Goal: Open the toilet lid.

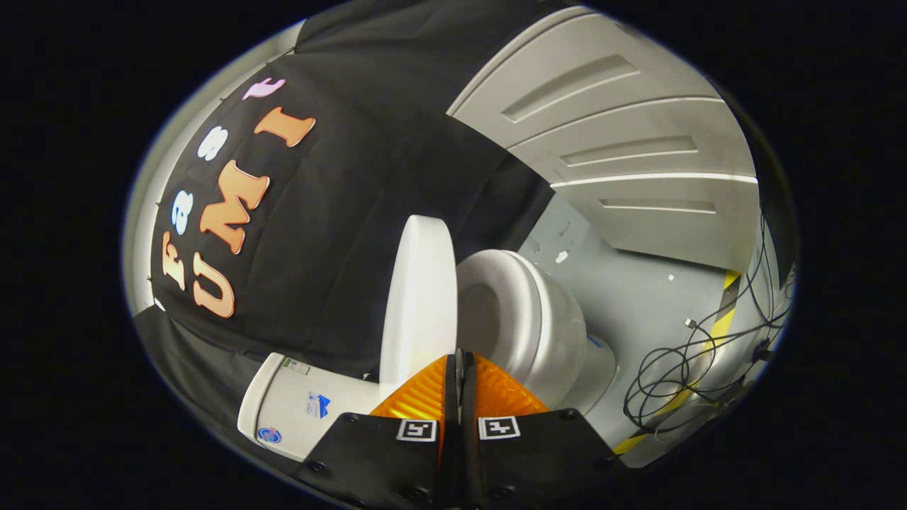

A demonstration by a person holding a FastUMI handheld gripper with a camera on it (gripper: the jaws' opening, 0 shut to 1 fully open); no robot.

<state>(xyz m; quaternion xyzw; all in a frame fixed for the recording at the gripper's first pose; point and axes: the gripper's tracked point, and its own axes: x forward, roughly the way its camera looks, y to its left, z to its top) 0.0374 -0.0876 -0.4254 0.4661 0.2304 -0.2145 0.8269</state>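
Even, moderately bright overhead light in my booth, soft glare on the raised toilet lid [418, 297], heavy fisheye bending toward the edges, my gripper [459, 368], fingers closed together, slightly soft close-up, door [623, 142] panels curved.

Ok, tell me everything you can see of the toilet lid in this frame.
The white, smooth, plastic-looking oval toilet lid is raised and seen nearly edge-on, with its thick rounded rim facing the camera. It stands between the white cistern and the white seat ring and bowl. The gripper has its fingers closed together just before the lid's lower edge; whether they touch it is unclear.
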